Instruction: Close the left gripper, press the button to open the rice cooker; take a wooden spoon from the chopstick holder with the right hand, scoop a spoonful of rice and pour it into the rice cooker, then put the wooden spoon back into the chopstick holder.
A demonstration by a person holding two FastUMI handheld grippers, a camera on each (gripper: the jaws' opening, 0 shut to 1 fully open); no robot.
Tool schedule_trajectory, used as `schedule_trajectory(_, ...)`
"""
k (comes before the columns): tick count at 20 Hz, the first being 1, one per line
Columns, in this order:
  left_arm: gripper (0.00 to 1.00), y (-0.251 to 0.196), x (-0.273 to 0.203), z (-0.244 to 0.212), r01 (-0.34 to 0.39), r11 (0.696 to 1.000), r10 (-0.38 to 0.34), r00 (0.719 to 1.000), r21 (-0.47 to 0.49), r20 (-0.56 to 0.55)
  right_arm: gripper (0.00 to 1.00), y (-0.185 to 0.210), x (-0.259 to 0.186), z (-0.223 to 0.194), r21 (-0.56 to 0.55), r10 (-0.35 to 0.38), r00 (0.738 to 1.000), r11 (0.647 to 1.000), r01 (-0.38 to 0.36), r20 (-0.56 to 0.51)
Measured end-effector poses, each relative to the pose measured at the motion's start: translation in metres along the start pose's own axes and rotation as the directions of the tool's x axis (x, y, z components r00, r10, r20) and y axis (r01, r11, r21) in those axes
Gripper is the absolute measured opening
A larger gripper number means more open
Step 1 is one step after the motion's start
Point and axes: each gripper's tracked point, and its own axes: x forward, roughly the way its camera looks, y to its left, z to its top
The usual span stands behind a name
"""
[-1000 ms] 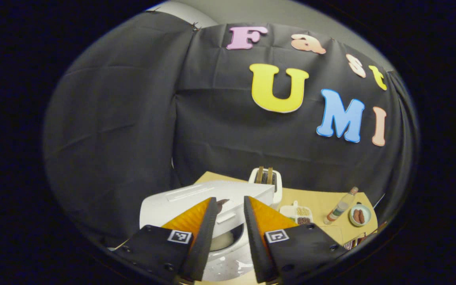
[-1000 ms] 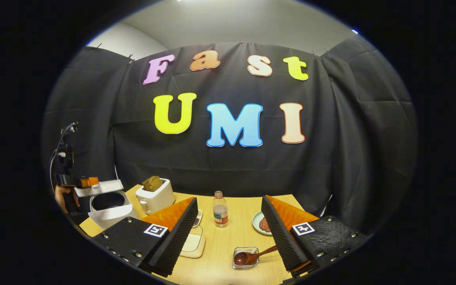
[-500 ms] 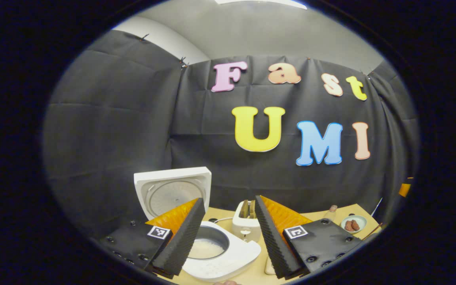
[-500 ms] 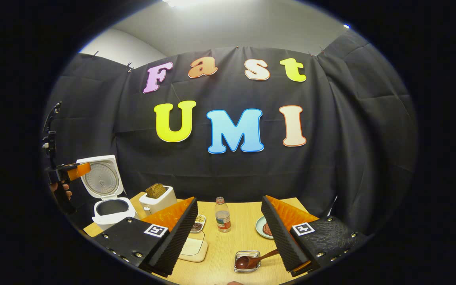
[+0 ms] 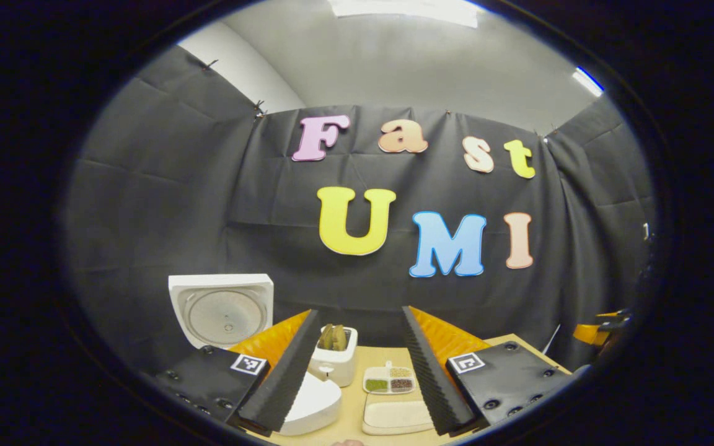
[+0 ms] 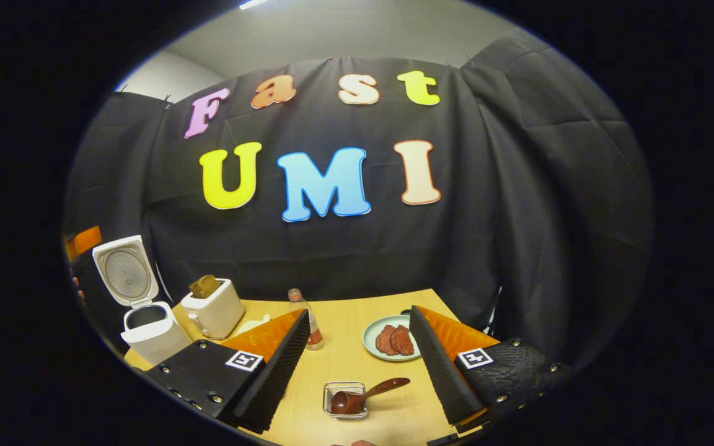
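Even overhead ceiling light, sharp focus, fisheye-bent edges

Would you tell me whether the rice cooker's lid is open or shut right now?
Open: the rice cooker has its lid standing upright behind the exposed inner pot.

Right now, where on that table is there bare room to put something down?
Bare wood lies behind the spoon holder, between the bottle and the plate, back to the cloth. The left is crowded: rice cooker, toaster, trays.
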Motion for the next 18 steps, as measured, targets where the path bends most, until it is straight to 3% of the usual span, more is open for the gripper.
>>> schedule_trajectory(2,0.95,-0.008,-0.002,0.004,0.014,1.0,-0.014,1.0,0.002,0.012,0.96,-0.013,0.01,-0.026,0.017,-0.012,0.999,1.0,0.013,-0.046)
schedule_trajectory(3,0.92,-0.011,-0.002,0.004,0.014,1.0,-0.014,1.0,0.008,0.011,0.99,-0.018,0.014,-0.039,0.04,-0.017,0.997,0.999,0.02,-0.073)
schedule_trajectory(4,0.99,-0.014,-0.003,0.002,0.017,1.0,-0.017,1.0,0.014,0.003,0.99,-0.022,0.018,-0.052,0.058,-0.022,0.995,0.998,0.028,-0.095)
schedule_trajectory(6,0.93,-0.019,-0.006,0.004,0.017,1.0,-0.017,1.0,0.006,0.0,0.99,-0.029,0.027,-0.08,0.06,-0.031,0.99,0.997,0.039,-0.14)
schedule_trajectory(10,0.95,-0.024,-0.012,0.004,0.02,0.999,-0.02,1.0,-0.044,-0.008,0.99,-0.035,0.047,-0.129,0.108,-0.012,0.973,0.993,0.038,-0.231)
schedule_trajectory(15,0.93,-0.022,-0.014,-0.002,-0.022,1.0,0.022,0.999,-0.001,-0.039,0.98,-0.032,0.069,-0.16,0.179,0.028,0.958,0.983,0.025,-0.286)
schedule_trajectory(16,0.93,-0.023,-0.015,-0.004,-0.029,1.0,0.03,0.999,0.009,-0.044,0.87,-0.03,0.075,-0.162,0.188,0.036,0.957,0.982,0.02,-0.288)
schedule_trajectory(18,0.98,-0.026,-0.017,-0.004,-0.04,0.999,0.041,0.998,0.027,-0.044,0.76,-0.02,0.081,-0.166,0.22,0.092,0.949,0.975,-0.025,-0.303)
